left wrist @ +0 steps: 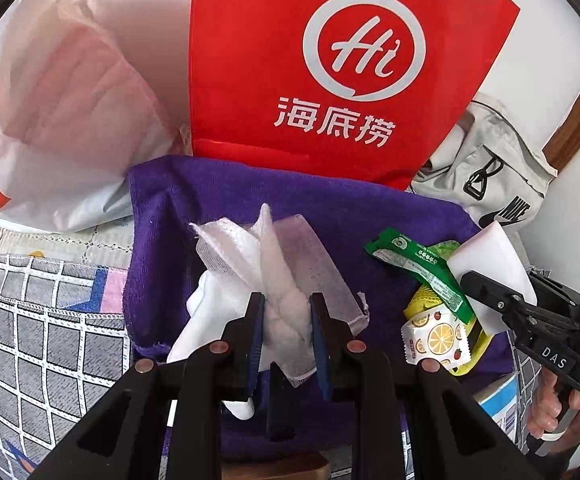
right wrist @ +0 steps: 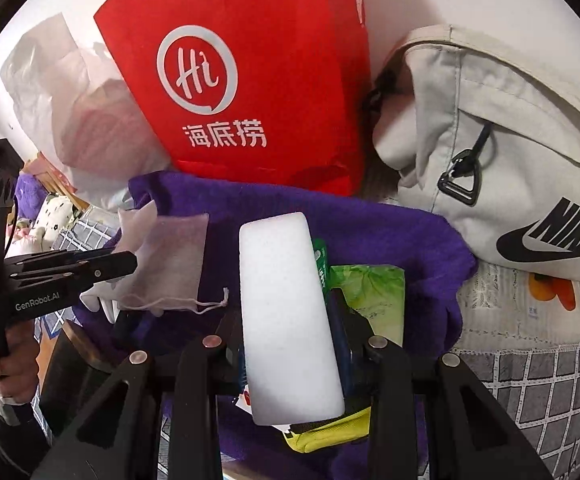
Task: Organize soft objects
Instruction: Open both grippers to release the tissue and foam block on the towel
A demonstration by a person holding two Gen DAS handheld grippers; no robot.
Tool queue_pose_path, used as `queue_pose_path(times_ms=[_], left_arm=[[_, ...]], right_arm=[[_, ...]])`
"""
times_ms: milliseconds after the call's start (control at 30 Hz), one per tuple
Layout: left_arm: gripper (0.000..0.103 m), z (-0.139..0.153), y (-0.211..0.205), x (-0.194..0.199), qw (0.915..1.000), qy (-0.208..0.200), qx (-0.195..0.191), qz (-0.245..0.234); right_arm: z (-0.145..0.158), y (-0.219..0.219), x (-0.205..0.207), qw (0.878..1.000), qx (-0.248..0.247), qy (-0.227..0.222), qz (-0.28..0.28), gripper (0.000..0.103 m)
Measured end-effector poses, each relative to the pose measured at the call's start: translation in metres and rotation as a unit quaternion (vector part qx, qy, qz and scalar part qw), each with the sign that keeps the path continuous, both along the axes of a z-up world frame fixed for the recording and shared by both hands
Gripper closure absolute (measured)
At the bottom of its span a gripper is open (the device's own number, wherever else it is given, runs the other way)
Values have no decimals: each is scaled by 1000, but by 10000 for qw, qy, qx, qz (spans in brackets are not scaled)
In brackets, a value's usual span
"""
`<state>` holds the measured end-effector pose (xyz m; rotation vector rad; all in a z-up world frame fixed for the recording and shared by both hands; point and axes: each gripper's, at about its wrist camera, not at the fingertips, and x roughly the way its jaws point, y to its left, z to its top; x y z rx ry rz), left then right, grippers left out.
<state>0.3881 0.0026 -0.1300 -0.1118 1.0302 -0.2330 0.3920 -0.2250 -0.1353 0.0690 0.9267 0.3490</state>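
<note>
The left hand-held gripper (left wrist: 287, 320) is clamped on a white mesh pouch (left wrist: 285, 264) with crumpled cloth, above a purple towel (left wrist: 209, 196). The right hand-held gripper (right wrist: 292, 344) is clamped on a white sponge block (right wrist: 285, 312) over the same towel, near a green packet (left wrist: 422, 268) and a lemon-print packet (left wrist: 436, 338). Behind them stand a red bag (left wrist: 330, 60) and a grey Nike bag (right wrist: 490, 152).
</note>
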Motion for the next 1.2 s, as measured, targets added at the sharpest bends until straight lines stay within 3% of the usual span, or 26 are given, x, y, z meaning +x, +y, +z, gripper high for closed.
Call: queue_pose_path(times_ms=[233, 367, 567, 600, 700, 733, 1200], left_arm=[[81, -6, -3, 3, 9999, 128, -18, -28], [81, -8, -5, 4, 9998, 170, 8, -88], [79, -13, -8, 8, 9993, 355, -38, -91], [75, -13, -9, 8, 9993, 369, -49, -87], [50, -10, -9, 7, 9993, 365, -9, -82], [46, -8, -9, 6, 9995, 315, 26, -68], [42, 35, -12, -18, 9998, 4, 221, -1]], right_arm=[[-7, 5, 2, 9999, -90, 88, 20, 69], [-9, 7, 2, 9999, -89, 85, 33, 52], [-7, 10, 1, 9999, -137, 23, 48, 38], [-6, 11, 0, 9999, -134, -21, 52, 37], [-2, 9, -3, 9998, -176, -69, 46, 32], [1, 8, -4, 9997, -193, -137, 25, 31], [52, -1, -31, 9973, -148, -701, -165, 24]])
